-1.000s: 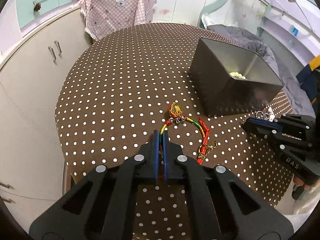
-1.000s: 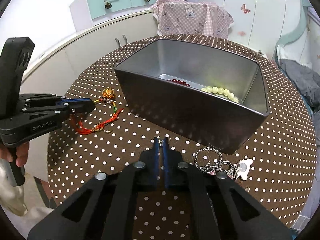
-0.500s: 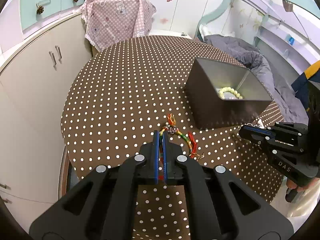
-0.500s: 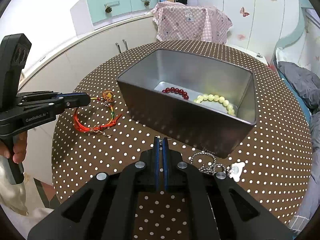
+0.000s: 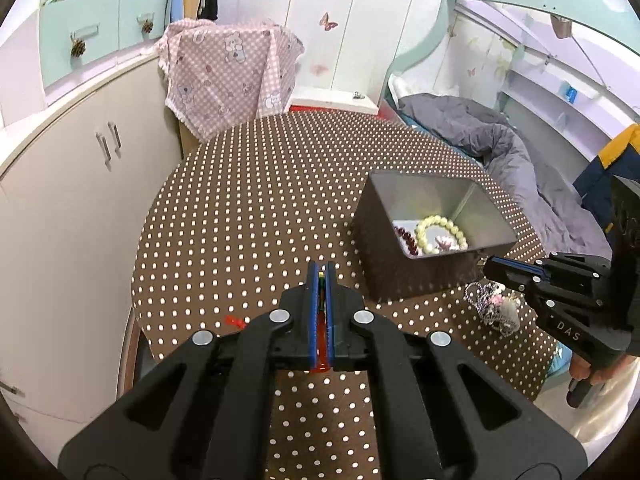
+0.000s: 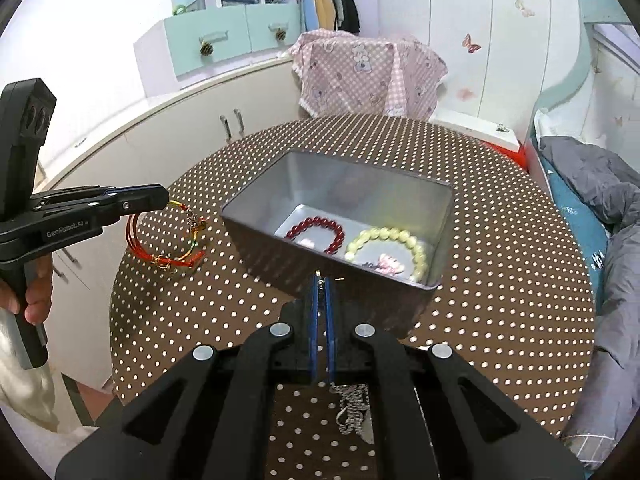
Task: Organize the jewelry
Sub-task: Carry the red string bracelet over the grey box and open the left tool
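1. Left gripper is clamped on the red cord bracelet; the loop hangs free above the table, left of the box.
2. Right gripper is clamped on the silver chain; the chain dangles below its fingers, just off the near right corner of the box.
3. Metal box sits open-topped right of the table's centre, near side wall facing the grippers.
4. Inside the box: red bead bracelet on the left, pale bead bracelet on the right, a small pink piece between them toward the near wall.
5. Round dotted table: far and left parts are bare, wide room there. The right gripper sits close to the near table edge.
6. Past the table's left edge stand white cabinets; at the far edge, a chair under pink cloth; off the right edge, grey bedding.
7. A hand grips the left gripper's handle, off the table's left edge.
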### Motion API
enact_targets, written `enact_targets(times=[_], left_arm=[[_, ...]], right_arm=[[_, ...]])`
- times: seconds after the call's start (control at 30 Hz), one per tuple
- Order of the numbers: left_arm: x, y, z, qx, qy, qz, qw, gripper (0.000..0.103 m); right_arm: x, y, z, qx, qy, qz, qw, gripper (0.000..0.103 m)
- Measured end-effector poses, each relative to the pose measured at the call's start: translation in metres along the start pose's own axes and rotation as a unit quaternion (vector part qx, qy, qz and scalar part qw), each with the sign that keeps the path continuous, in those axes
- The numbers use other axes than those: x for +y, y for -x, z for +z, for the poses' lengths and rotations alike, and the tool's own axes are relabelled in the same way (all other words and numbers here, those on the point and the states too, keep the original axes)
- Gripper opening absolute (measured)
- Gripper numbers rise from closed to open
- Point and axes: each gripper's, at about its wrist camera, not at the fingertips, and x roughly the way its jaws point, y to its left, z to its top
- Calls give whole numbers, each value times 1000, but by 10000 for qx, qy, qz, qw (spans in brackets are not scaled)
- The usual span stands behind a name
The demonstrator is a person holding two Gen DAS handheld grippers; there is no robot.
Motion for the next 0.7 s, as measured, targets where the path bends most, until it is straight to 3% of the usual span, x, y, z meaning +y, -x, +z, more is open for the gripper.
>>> enact_targets(times=[0.7], left_arm=[[-35,31,49,-861,-409,-253,9951,3]], right_arm=[[-21,35,29,-646,45,-186,9977,1]])
